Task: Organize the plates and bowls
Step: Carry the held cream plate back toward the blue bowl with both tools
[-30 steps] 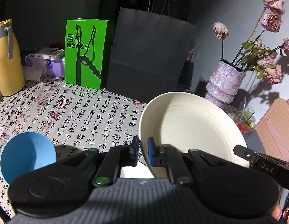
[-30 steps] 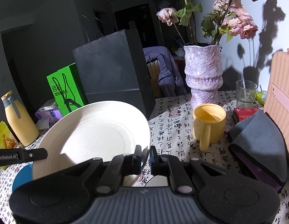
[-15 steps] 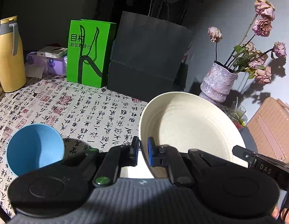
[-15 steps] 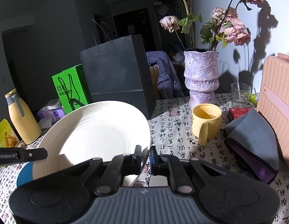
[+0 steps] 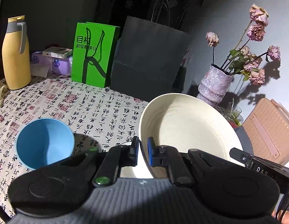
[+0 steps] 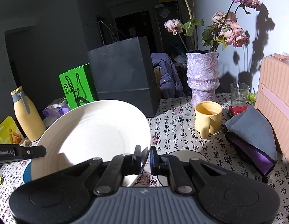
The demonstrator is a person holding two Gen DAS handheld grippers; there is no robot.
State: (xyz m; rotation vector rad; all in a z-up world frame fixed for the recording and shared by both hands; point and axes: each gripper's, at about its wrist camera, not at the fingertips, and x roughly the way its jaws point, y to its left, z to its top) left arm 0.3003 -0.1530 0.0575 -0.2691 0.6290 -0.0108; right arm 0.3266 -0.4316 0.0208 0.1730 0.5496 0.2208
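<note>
A cream plate (image 5: 185,127) is held in the air between both grippers. My left gripper (image 5: 143,152) is shut on its left rim. My right gripper (image 6: 145,157) is shut on its right rim; the plate also shows in the right wrist view (image 6: 96,130). A blue bowl (image 5: 44,142) sits on the tablecloth to the left, below the plate; a sliver of it shows in the right wrist view (image 6: 27,173). Another white dish (image 6: 183,154) lies on the table under the right gripper, mostly hidden.
A yellow mug (image 6: 207,117), a grey-purple cloth (image 6: 252,136), a glass (image 6: 239,93), a purple vase of dried roses (image 6: 203,78) and a pink case (image 6: 276,97) stand at the right. A black bag (image 5: 150,59), green bag (image 5: 94,54) and yellow flask (image 5: 15,52) stand behind.
Both grippers have risen slightly with the plate held between them. The blue bowl now shows further right and higher in the left wrist view.
</note>
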